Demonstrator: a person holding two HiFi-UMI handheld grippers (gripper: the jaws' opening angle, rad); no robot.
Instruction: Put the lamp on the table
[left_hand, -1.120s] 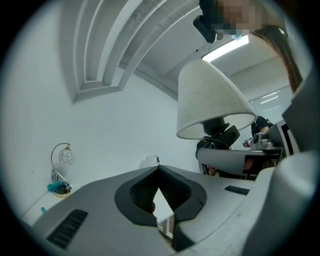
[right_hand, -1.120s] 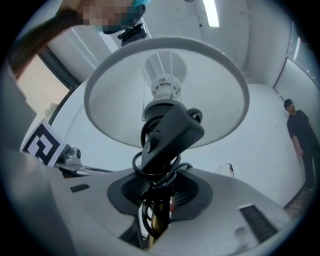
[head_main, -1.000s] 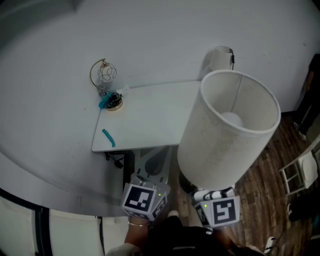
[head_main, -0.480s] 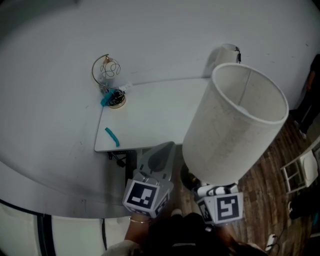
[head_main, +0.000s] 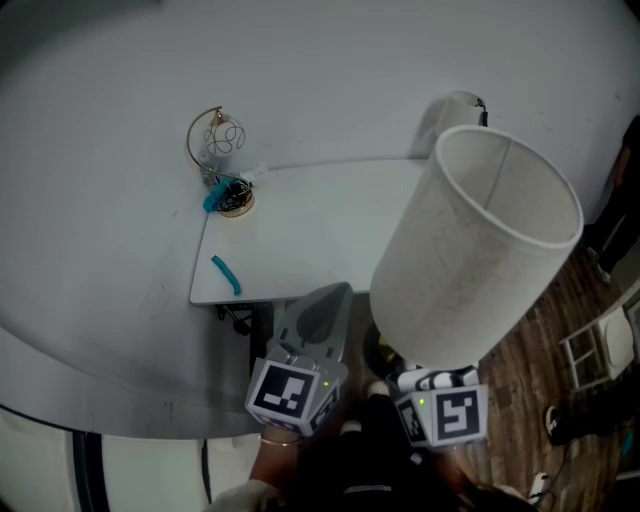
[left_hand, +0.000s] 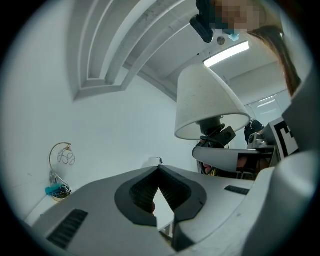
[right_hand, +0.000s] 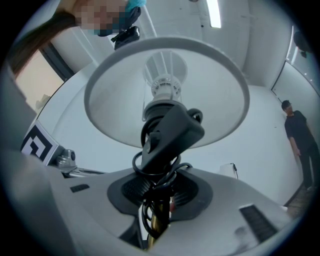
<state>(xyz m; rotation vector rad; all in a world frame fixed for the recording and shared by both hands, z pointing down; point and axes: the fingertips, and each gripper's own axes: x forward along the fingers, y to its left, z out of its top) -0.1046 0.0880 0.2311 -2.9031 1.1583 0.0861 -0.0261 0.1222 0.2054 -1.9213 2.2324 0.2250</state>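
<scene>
- Pinching the lamp (head_main: 470, 270) by its brass stem (right_hand: 156, 220), wound with black cord (right_hand: 145, 212), the right gripper (right_hand: 159, 200) holds it tilted above its fingers, short of the table (head_main: 310, 230).
- Inside the shade (right_hand: 220, 107): a white bulb (right_hand: 164, 70).
- The left gripper (left_hand: 159, 172) has its fingers pressed together, empty.

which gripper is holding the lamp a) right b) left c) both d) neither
a: the right gripper is clamped on the cord-wrapped stem of the lamp, while the left gripper has its jaws together on nothing.
</scene>
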